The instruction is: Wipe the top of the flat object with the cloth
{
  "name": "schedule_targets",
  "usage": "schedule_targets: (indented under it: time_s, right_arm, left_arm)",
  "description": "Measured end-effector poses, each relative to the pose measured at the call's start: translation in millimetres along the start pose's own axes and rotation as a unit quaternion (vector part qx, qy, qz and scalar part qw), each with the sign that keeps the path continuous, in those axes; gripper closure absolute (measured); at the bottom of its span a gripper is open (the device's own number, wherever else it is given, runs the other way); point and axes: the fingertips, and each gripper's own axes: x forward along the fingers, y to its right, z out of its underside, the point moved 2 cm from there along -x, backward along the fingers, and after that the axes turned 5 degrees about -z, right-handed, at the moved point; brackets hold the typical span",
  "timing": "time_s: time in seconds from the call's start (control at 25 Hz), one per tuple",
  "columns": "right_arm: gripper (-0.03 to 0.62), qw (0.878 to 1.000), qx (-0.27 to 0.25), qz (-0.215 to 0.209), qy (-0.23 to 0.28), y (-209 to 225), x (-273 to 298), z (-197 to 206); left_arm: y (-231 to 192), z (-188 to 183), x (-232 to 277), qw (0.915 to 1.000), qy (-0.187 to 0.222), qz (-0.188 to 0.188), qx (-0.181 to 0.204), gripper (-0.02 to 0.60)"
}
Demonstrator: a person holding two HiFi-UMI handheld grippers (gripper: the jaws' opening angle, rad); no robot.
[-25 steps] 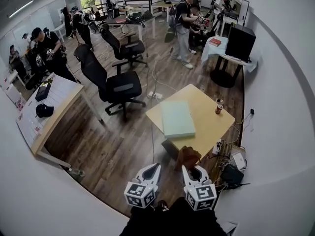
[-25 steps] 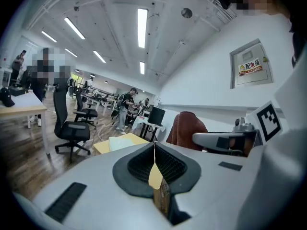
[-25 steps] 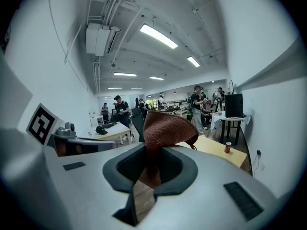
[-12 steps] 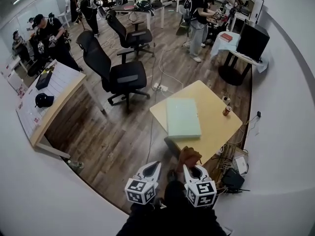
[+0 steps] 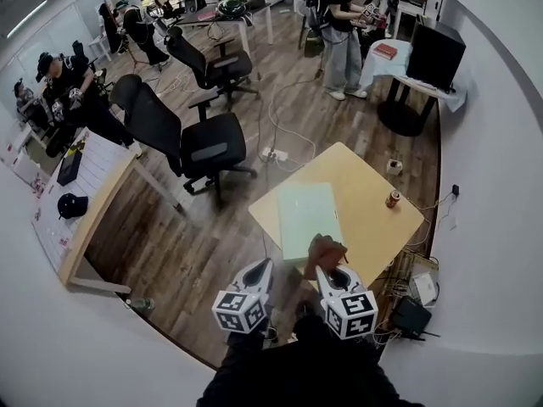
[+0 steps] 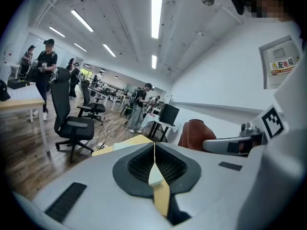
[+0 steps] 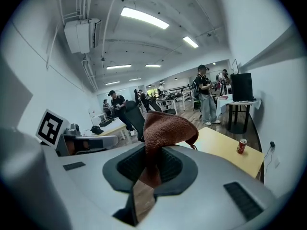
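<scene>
Cloth [image 7: 165, 128], brown and bunched, is sticking up from the right claw [image 7: 153, 153], whose jaws are clamping it. In the head view it is hovering at the near edge of the pale green flat object [image 5: 307, 217], which is lying on the yellow counter [image 5: 373, 231]. The left claw [image 6: 154, 146] is riding alongside, its jaws pressed together on nothing. A can [image 5: 393, 198] is standing well apart from the flat object, near the counter's right edge. A black office chair [image 5: 208, 147] is standing beyond the counter, and a power strip [image 5: 273, 154] is lying on the floor.

Bright ceiling strip lighting (fisheye-warped edges)
</scene>
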Motion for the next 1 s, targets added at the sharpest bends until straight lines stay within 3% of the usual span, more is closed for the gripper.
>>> schedule_targets:
  time_s: [0.32, 0.48, 0.92, 1.0]
  right_arm:
    - [0.528, 0.998, 0.045, -0.006, -0.034, 79.1, 37.6, 7.2]
    - [0.526, 0.997, 0.057, -0.018, -0.044, 105.3, 57.0, 9.2]
    - [0.527, 0.989, 0.090, -0.048, -0.110, 102.7, 123.0, 53.1]
    - [0.526, 0.987, 0.091, -0.047, -0.121, 100.1, 139.5, 60.2]
  left_arm:
    - [-17.3, 16.3, 98.2, 0.9981, -0.056, -0.012, -0.021, 0.546]
    - [-31.9, 24.9, 132.7, 0.9969, -0.074, -0.023, -0.012, 0.546]
    - [-93.3, 69.3, 209.2, 0.9852, -0.166, -0.032, -0.028, 0.539]
    - [-109.2, 86.1, 227.6, 0.9791, -0.198, -0.025, -0.037, 0.452]
